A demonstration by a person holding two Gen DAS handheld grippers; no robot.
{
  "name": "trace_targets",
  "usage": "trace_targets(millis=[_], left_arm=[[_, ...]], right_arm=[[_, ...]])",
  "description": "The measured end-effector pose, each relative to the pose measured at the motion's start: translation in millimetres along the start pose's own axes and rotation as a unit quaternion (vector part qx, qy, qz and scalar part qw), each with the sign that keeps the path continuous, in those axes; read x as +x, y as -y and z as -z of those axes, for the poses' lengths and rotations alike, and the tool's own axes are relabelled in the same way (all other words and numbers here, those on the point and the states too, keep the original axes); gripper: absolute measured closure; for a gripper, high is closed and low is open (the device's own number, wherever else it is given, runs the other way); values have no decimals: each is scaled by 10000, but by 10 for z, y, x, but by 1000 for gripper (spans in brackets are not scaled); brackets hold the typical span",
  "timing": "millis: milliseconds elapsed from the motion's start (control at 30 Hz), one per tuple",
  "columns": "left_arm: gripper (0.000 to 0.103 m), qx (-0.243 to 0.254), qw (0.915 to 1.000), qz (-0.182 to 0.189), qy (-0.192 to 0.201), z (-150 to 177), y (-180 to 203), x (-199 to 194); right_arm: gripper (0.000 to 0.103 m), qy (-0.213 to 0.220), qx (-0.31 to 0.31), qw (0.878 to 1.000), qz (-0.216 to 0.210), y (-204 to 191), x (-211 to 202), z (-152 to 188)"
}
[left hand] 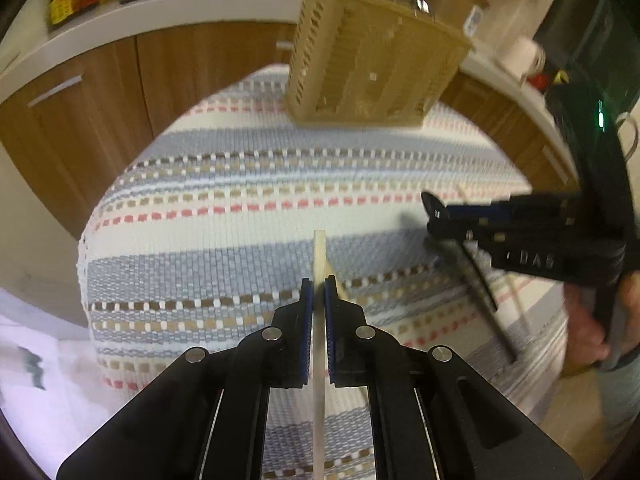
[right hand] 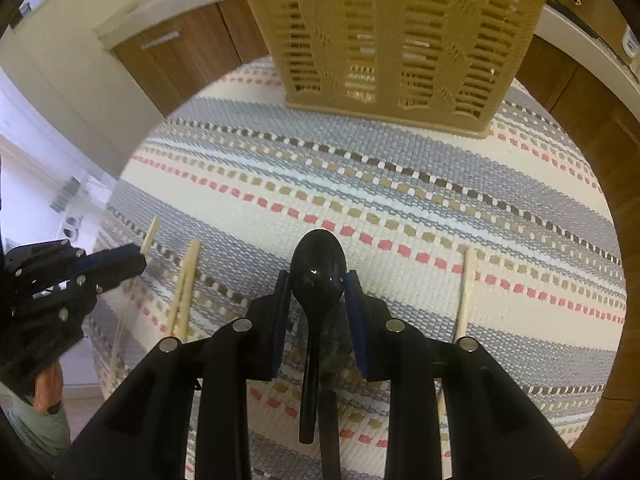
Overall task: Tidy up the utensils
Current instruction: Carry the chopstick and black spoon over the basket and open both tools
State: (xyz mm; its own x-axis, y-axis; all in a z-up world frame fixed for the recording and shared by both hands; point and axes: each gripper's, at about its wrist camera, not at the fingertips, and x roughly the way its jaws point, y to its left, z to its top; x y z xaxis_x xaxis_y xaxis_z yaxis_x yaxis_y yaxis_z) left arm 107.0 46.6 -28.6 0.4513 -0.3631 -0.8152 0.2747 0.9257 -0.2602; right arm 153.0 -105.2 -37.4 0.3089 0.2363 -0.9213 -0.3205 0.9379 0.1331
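Observation:
My left gripper (left hand: 319,284) is shut on a pale wooden chopstick (left hand: 319,248) and holds it above the striped mat (left hand: 224,184). My right gripper (right hand: 318,280) is shut on a black spoon (right hand: 318,264), bowl forward, handle hanging back between the fingers. The beige slotted utensil basket (left hand: 372,68) stands upright at the far side of the mat; it also shows in the right wrist view (right hand: 392,36). The right gripper shows at the right of the left wrist view (left hand: 434,216) with the spoon's handle (left hand: 486,300) hanging below it. The left gripper (right hand: 138,260) shows at the left.
A pair of chopsticks (right hand: 185,288) lies on the mat (right hand: 360,184) to the left and a single chopstick (right hand: 467,292) to the right. Wooden cabinets (left hand: 100,112) and a white counter (left hand: 180,8) with jars lie behind. The mat's edge drops off at the left.

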Motion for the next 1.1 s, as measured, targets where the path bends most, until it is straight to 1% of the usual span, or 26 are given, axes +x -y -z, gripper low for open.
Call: trace_targets(millis=[133, 233, 300, 333, 400, 533, 567, 633, 700, 833, 1000, 1100], left_arm=[[99, -210, 9992, 186, 290, -19, -59, -159], [99, -333, 9971, 336, 589, -33, -96, -297], [99, -417, 9951, 427, 792, -60, -111, -411], [99, -437, 9945, 460, 833, -73, -100, -435], [99, -396, 9928, 590, 961, -122, -66, -532], [99, -255, 9887, 636, 1331, -267, 70, -672], [99, -220, 9862, 686, 1492, -324, 111, -735], [99, -173, 9829, 708, 1690, -426, 164, -767], [99, -128, 9782, 700, 1949, -538, 217, -843], [99, -59, 9703, 615, 2338, -776, 299, -934], [99, 6, 9534, 612, 2954, -1095, 383, -1071], [99, 16, 9391, 640, 3377, -1277, 419, -1162]], right_arm=[[78, 235, 37, 9995, -215, 66, -129, 17], [78, 454, 78, 9981, -412, 99, -241, 38], [78, 624, 95, 9966, -529, 100, -350, 73], [78, 787, 87, 9951, -593, 108, -435, 101], [78, 1054, 32, 9923, -656, 87, -557, 135], [78, 1484, -58, 9867, -667, 107, -783, 149], [78, 1577, -82, 9852, -667, 118, -841, 134], [78, 1811, -132, 9812, -654, 131, -952, 99], [78, 2159, -203, 9746, -563, 149, -1104, 59], [78, 2632, -118, 9632, -525, 240, -1294, -57], [78, 3115, 64, 9499, -261, 379, -1452, -293], [78, 3346, 248, 9420, -35, 490, -1501, -449]])
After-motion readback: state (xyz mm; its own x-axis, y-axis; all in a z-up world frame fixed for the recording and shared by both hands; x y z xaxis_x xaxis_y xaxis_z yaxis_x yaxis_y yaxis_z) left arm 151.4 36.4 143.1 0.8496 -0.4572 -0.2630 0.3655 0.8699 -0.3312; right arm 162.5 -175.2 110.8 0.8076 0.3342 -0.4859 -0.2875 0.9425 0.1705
